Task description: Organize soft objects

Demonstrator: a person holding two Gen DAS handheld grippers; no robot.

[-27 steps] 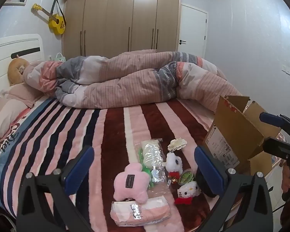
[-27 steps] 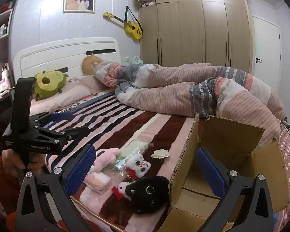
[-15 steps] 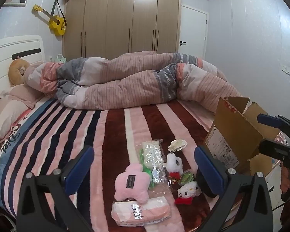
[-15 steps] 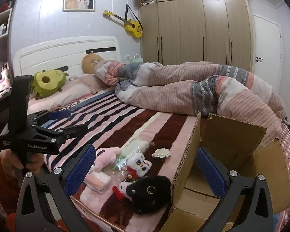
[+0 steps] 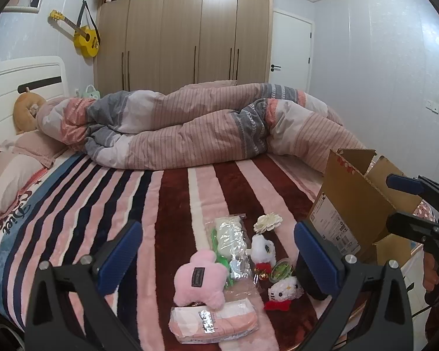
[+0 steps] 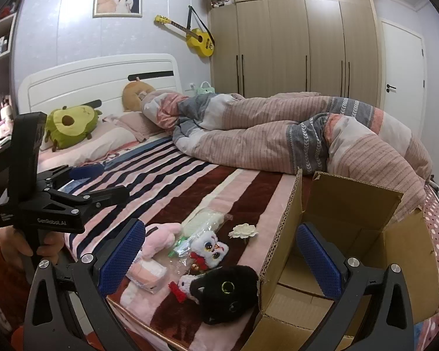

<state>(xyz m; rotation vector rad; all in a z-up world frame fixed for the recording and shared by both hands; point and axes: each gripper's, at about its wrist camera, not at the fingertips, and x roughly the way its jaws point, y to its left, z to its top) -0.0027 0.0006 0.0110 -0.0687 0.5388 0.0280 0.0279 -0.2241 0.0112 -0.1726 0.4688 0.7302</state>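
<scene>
pink plush: star-like, dark tag on its back, lying flat between the left jaws, nearer the left one.
wrapped pink pack: clear film, flat, just below the pink plush.
clear bag: pale and green contents, lying lengthwise between the left jaws.
white flower: flat, beyond the bag.
white cat plushes: two, red bows, beside the left gripper's right jaw.
black cat plush: green eye, lying between the right jaws.
cardboard box: open, flaps up, around the right gripper's right jaw.
</scene>
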